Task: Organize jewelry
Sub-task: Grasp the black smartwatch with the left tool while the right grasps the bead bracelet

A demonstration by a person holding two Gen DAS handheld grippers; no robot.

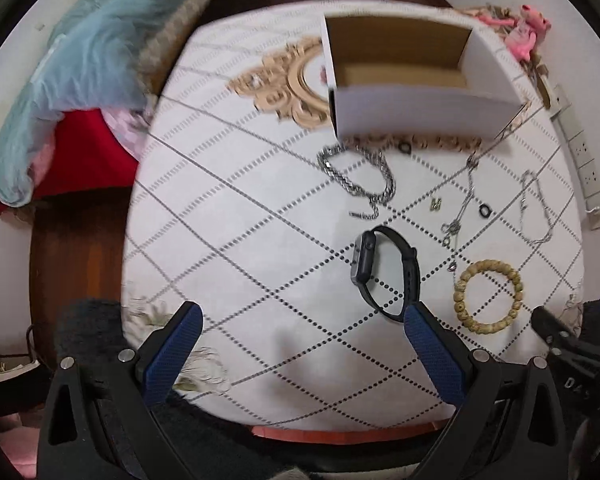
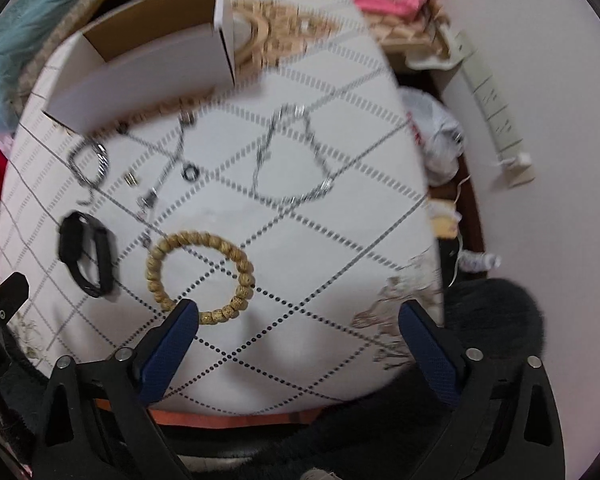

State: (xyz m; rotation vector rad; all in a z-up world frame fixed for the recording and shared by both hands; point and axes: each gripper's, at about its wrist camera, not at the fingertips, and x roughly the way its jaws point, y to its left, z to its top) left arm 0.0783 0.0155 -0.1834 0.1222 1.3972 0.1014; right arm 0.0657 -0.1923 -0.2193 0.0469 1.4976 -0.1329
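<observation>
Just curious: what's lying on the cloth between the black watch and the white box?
A chunky silver chain bracelet lies between the black watch and the white box, plainest in the left wrist view.

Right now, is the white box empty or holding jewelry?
Empty as far as visible: the white box shows only bare brown cardboard inside; its near corner is hidden.
</observation>
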